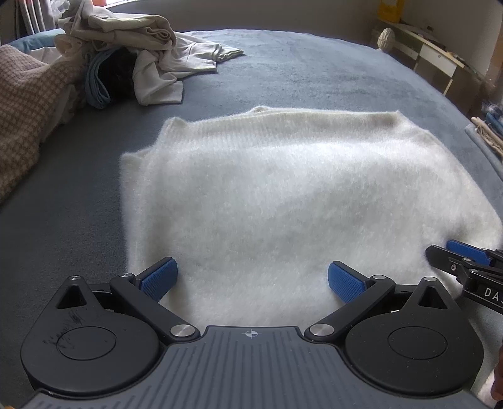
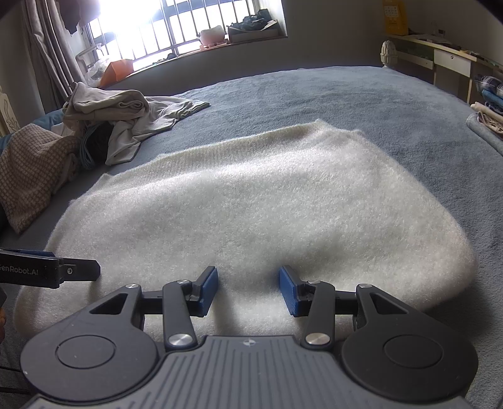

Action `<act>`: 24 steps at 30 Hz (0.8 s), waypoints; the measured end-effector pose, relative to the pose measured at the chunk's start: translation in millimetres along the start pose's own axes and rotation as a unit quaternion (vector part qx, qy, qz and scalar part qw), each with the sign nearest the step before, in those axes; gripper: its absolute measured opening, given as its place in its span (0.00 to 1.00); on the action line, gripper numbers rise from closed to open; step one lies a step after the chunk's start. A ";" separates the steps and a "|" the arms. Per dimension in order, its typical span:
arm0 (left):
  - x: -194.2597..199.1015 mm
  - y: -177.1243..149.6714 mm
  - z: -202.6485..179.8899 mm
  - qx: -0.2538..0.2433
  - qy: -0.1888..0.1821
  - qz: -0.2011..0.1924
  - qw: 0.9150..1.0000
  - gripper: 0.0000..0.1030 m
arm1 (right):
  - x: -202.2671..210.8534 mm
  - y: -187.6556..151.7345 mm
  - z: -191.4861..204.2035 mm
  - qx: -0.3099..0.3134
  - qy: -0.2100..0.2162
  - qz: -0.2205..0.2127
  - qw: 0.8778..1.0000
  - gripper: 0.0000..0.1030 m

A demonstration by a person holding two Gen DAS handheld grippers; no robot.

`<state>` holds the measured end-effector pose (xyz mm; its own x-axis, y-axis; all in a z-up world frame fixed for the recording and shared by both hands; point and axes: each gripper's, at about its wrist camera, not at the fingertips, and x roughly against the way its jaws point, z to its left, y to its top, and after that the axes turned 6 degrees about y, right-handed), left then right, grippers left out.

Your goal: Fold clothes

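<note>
Daylight fills the room, coming from the barred window (image 2: 176, 28) at the far side, which is blown out to pure white glare in the right wrist view, washing out the bars near its left end. The blue bed cover (image 2: 361, 103) is evenly and softly lit, with only faint shadows. The white sweater (image 1: 283, 188) shows mild grey shading across its middle and a dim patch near its close edge. Both views are sharp, without motion blur. Fisheye distortion bends the bed's far edge into an arc, and the corners fall off into dark vignette.
</note>
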<state>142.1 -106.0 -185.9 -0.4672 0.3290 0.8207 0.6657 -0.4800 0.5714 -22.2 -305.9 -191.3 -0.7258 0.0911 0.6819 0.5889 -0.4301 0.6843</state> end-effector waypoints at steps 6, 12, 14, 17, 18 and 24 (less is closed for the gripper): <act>0.7 -1.6 -1.3 -0.004 0.002 -0.002 1.000 1.00 | -0.1 -0.6 0.1 0.000 -0.001 -0.001 1.000 0.45; 0.5 -1.7 -0.4 -0.004 0.000 -0.002 1.000 1.00 | 0.0 -0.6 0.2 0.000 -0.002 0.000 1.000 0.45; -0.1 -2.1 -0.3 -0.003 -0.001 -0.001 1.000 1.00 | -0.1 -0.5 0.0 0.000 -0.002 0.000 1.000 0.45; 0.6 -1.5 1.5 0.000 -0.006 -0.001 1.000 1.00 | -0.2 -0.4 -0.2 0.001 -0.002 -0.001 1.000 0.45; 0.9 -1.3 2.1 0.001 -0.008 -0.001 1.000 1.00 | -0.2 -0.4 -0.3 0.002 -0.002 -0.001 1.000 0.45; 9.3 5.1 17.0 0.047 -0.032 -0.012 0.998 1.00 | -0.5 -1.5 0.2 0.005 -0.002 -0.001 1.000 0.46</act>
<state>151.1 -91.6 -175.3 -0.4466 0.3921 0.8042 0.7077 -0.3951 0.5857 -22.7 -305.2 -192.6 -0.7262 0.0951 0.6809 0.5903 -0.4214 0.6884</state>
